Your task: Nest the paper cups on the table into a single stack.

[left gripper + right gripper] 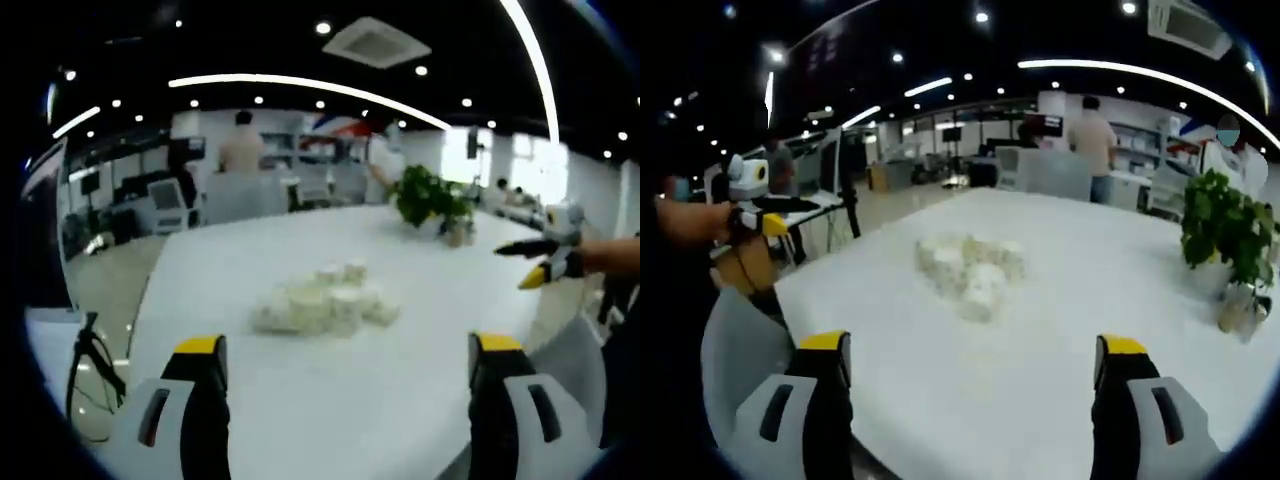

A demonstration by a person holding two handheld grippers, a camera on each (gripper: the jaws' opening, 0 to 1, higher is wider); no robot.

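No readable text, labels, brands or numbers; both views too blurred.

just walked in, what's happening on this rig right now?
A person holds a two-jaw gripper in each hand over a white table. A loose cluster of paper cups sits mid-table, not yet nested into one stack. The left gripper and right gripper are both open, empty and short of the cups. A potted plant stands at the far side of the table. Nothing is gripped; stacking looks not yet started.
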